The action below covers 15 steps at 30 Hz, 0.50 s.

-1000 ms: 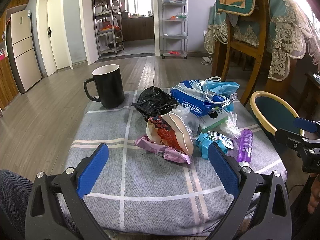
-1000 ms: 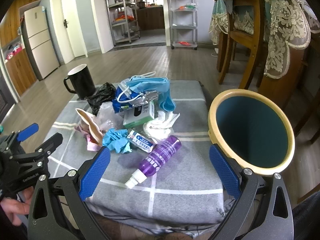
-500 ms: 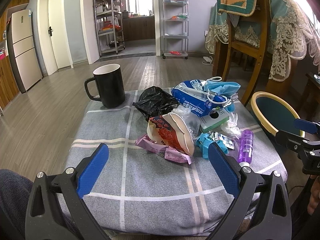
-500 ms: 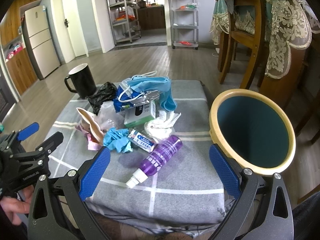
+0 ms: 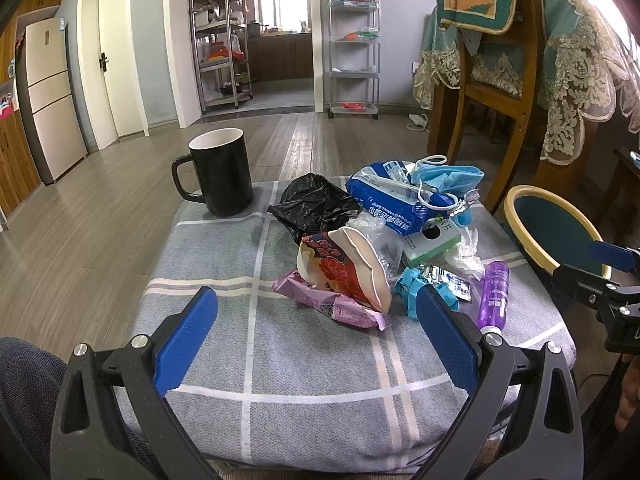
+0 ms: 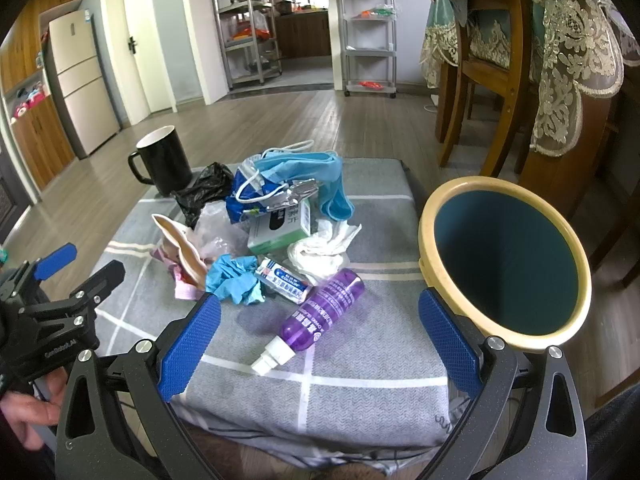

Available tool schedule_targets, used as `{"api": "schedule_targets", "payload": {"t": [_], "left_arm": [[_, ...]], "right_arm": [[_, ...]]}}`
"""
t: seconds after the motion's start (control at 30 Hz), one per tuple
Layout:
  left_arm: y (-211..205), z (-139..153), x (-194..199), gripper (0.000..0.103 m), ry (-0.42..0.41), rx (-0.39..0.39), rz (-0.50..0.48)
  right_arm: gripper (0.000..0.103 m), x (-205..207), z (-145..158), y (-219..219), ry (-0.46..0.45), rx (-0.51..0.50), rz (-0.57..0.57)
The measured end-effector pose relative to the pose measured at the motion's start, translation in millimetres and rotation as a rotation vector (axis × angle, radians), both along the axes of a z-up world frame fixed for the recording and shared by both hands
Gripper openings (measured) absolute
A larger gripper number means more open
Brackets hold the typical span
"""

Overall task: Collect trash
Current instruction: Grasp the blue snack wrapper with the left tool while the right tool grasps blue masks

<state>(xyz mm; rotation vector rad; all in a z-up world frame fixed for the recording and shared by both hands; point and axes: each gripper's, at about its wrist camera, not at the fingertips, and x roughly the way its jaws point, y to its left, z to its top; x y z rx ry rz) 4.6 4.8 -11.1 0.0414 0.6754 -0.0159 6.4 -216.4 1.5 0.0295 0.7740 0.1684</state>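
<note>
Lying heaped, crumpled trash (image 5: 384, 240) covers the cushion (image 5: 224, 272); both hand-held grippers (image 5: 316, 320) (image 6: 318, 332) gape, released.

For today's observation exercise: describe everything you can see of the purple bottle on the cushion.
The purple bottle is translucent plastic with pale printed text and a white nozzle. It lies on its side on the grey checked cushion, nozzle toward the camera, between the open right gripper fingers but untouched. A small sachet lies by its far end.
</note>
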Motion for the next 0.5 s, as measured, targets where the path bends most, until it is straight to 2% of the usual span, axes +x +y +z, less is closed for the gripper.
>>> {"api": "schedule_targets", "payload": {"t": [0.2, 0.37, 0.43, 0.5], "left_arm": [[3.0, 2.7, 3.0, 0.097, 0.006, -0.032, 0.004], [-1.1, 6.4, 14.8, 0.096, 0.017, -0.05, -0.022], [-5.1, 9.1, 24.8, 0.089, 0.03, -0.054, -0.055], [-10.7, 11.4, 34.7, 0.083, 0.041, -0.051, -0.091]], "right_arm": [[0.098, 1.2, -5.1, 2.4, 0.017, -0.001, 0.008], [0.096, 6.7, -12.2, -2.8, 0.071, 0.015, -0.002], [0.095, 9.4, -16.4, -4.8, 0.097, 0.022, -0.005], [0.085, 13.7, -22.9, -5.9, 0.135, 0.032, -0.004]]}}
